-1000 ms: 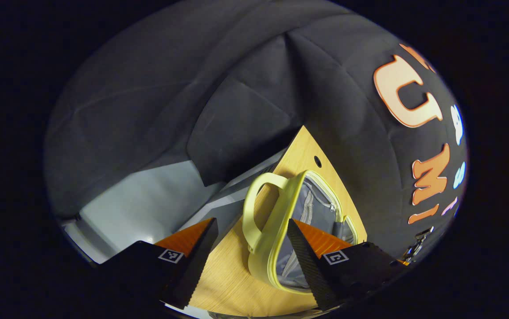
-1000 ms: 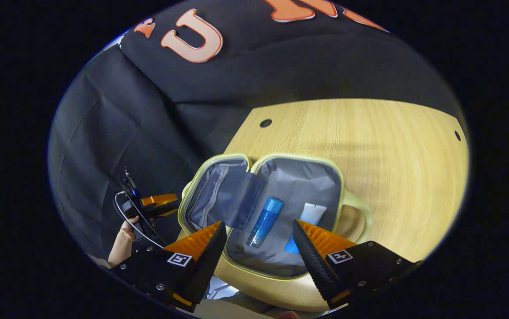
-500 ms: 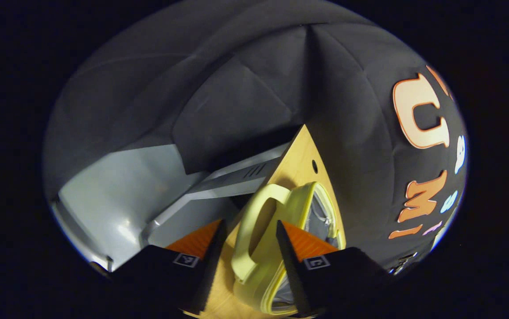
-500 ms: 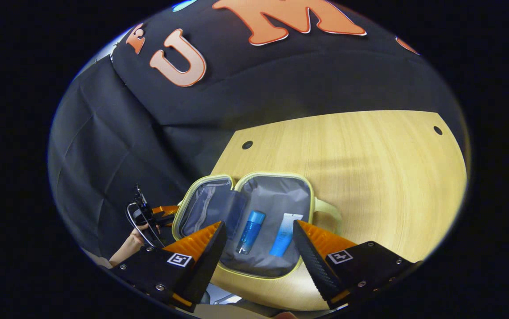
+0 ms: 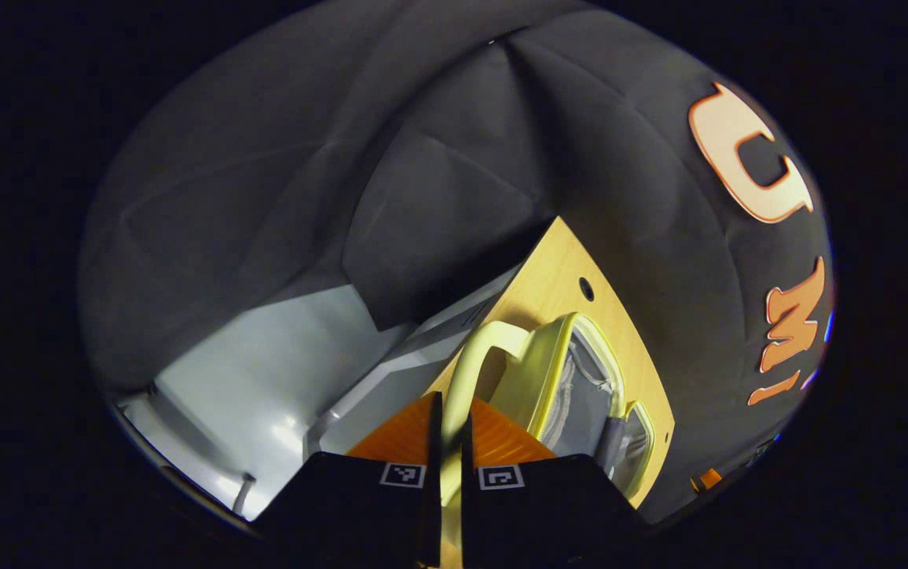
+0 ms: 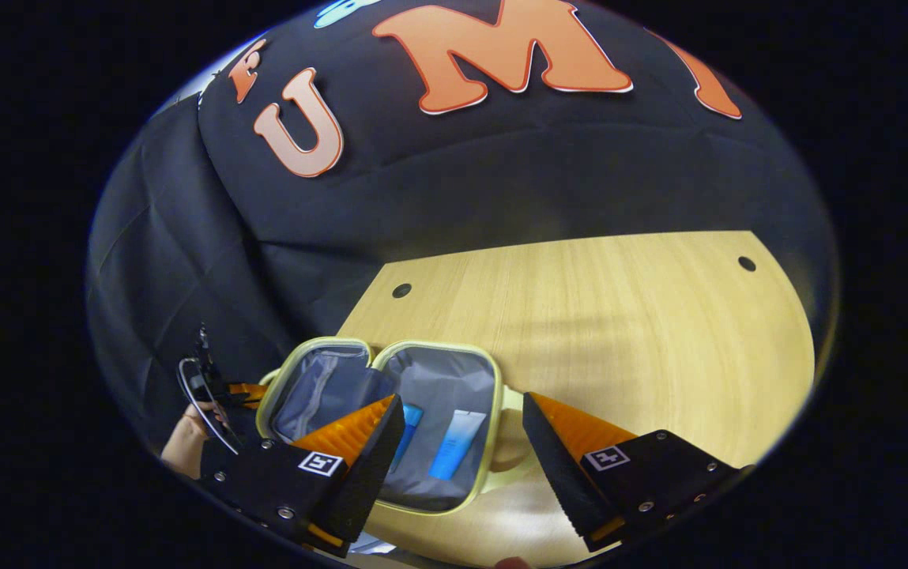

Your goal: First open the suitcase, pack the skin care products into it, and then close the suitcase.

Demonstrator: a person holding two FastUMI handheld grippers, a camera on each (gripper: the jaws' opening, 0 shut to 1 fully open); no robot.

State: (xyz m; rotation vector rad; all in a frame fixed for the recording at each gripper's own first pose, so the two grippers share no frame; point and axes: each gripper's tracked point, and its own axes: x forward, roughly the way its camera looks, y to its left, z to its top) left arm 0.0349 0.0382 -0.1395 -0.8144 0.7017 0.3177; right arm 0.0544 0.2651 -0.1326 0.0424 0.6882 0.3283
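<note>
A pale yellow suitcase (image 6: pixel 493 431) lies open on the wooden table (image 6: pixel 619 316), its grey lining showing. In its right half lie a blue bottle (image 6: pixel 411 419) and a white-and-blue tube (image 6: pixel 454 441). My right gripper (image 6: pixel 461 397) hangs open above the right half, holding nothing. The left gripper (image 6: pixel 242 391), held by a hand (image 6: pixel 181 442), sits at the case's left side. In the left gripper view, my left gripper (image 5: pixel 450 438) is shut on the yellow handle (image 5: pixel 485 340) of the lid half (image 5: pixel 529 375), which stands tilted up off the table (image 5: pixel 556 269).
The table has small round holes (image 6: pixel 401 290) near its back corners. The suitcase sits close to the table's front left corner. Left of the table edge, a grey floor (image 5: pixel 256 371) and a grey frame bar (image 5: pixel 390 367) lie below. Black cloth walls stand behind.
My left gripper closed its fingers onto the yellow handle. The right gripper drew back from the case, which now sits lower and smaller in its view.
</note>
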